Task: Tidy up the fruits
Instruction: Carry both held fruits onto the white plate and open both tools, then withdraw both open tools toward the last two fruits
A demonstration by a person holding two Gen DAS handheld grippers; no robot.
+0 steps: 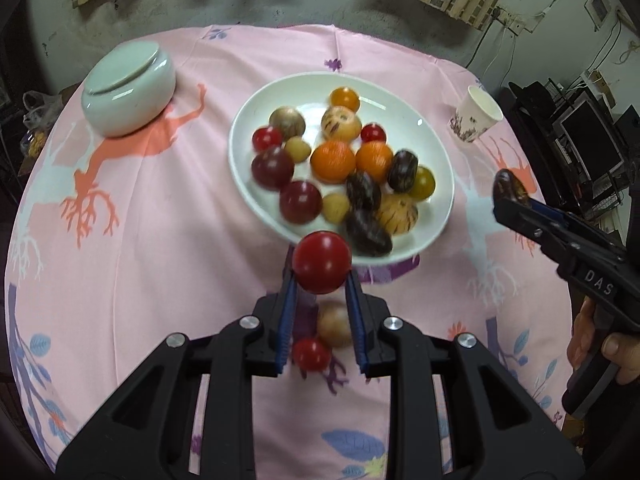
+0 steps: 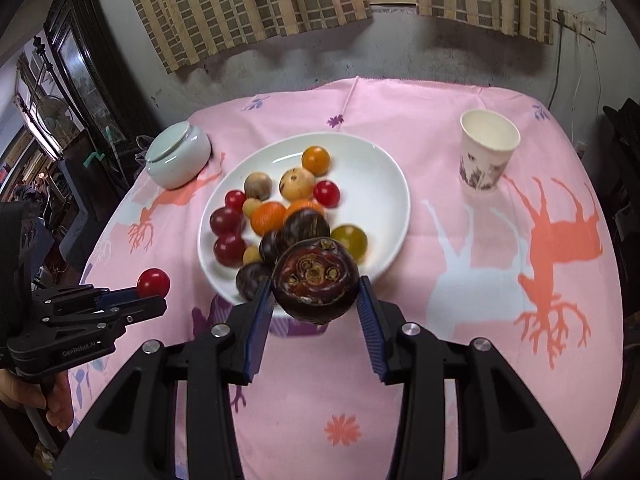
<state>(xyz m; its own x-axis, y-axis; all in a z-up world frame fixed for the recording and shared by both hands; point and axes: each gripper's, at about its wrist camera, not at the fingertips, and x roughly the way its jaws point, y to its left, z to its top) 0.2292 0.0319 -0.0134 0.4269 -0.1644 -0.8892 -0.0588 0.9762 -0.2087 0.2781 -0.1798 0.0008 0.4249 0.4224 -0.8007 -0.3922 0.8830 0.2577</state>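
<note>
A white plate on the pink cloth holds several small fruits: red, orange, tan and dark purple ones. My left gripper is shut on a red round fruit, held above the cloth just in front of the plate's near rim. My right gripper is shut on a dark purple-brown fruit, lifted over the plate's near edge. Below the left fingers, a tan fruit and a small red fruit lie on the cloth.
A pale green lidded bowl stands at the far left of the table. A paper cup stands at the far right. A hand holds the right tool. Shelves and dark furniture flank the table.
</note>
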